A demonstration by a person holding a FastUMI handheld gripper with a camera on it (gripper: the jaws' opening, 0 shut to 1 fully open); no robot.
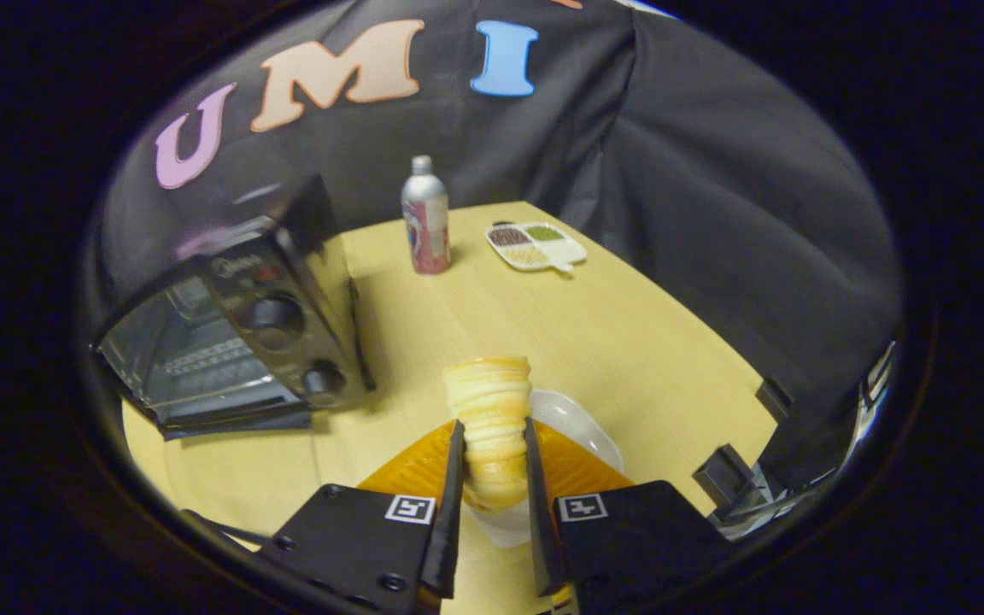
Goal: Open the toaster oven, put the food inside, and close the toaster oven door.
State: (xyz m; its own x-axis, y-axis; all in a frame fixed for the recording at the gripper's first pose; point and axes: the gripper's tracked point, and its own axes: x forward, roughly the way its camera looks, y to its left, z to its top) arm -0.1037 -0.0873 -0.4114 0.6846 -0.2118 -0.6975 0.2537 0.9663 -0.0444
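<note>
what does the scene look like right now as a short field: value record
gripper: gripper shut on the pastry roll, both fingers pressing its sides
plate: white plate just beyond the fingers, under the roll
toaster oven: toaster oven ahead to the left, door down and open
table: wooden table
far items: can and divided snack tray at the far end
step: food not yet inside

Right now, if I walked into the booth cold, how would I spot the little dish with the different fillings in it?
Start at the yellow table and look to its far end, beyond the fingers holding the pastry roll. There, just right of the upright bottle, lies the divided dish. It is the one flat white thing there, with dark, green and pale fillings in separate compartments.
</note>
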